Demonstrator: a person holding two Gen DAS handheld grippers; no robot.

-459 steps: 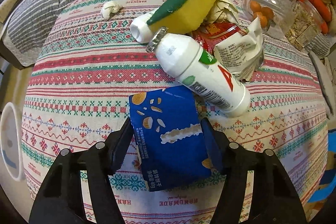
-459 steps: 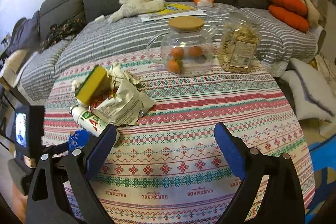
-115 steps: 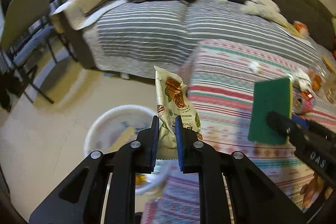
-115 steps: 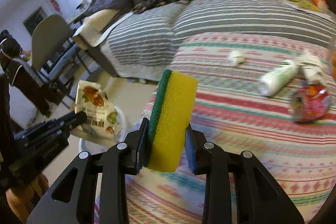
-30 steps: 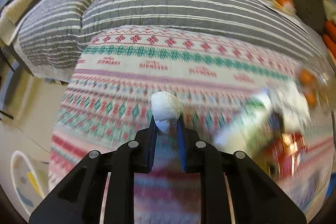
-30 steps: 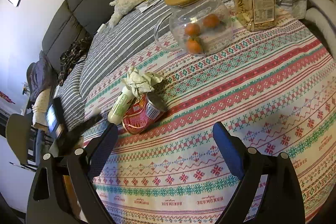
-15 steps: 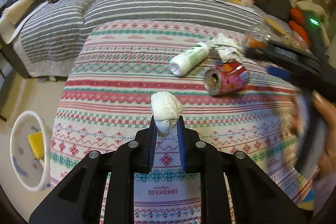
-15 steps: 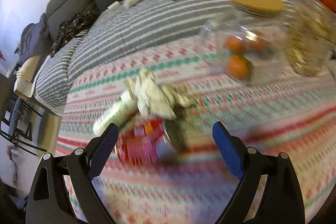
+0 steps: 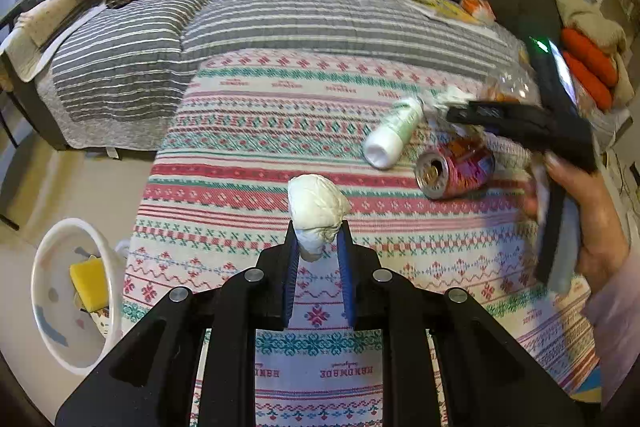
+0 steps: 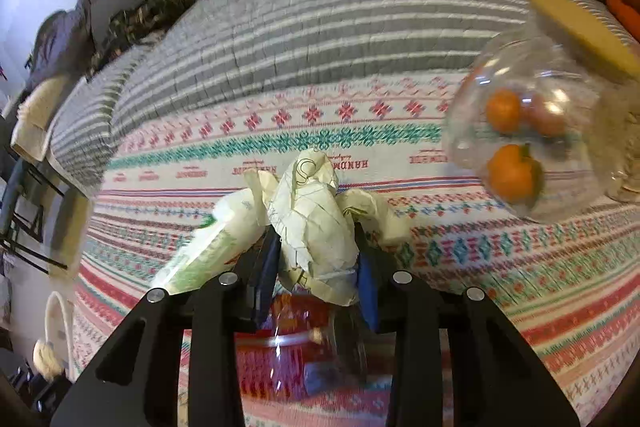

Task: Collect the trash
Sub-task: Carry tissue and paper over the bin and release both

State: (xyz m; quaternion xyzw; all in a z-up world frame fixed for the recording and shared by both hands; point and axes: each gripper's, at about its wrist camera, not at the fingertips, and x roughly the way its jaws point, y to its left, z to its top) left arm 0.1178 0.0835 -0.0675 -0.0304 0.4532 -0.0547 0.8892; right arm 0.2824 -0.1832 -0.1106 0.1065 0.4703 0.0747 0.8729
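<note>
My left gripper (image 9: 317,251) pinches a white crumpled tissue ball (image 9: 317,207); my right gripper (image 10: 316,279), jaws just closing, clamps cream crumpled paper (image 10: 316,223) (red can (image 9: 456,171) at two o'clock).

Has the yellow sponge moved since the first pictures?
Yes. The yellow sponge was on top of the trash pile on the patterned tablecloth; it is now off the table, in the white bin on the floor.

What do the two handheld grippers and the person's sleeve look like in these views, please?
Both the left gripper and right gripper are matte black angular plastic frames with silver screw heads and blue pads on the fingers. The sleeve is pale lilac.
</note>
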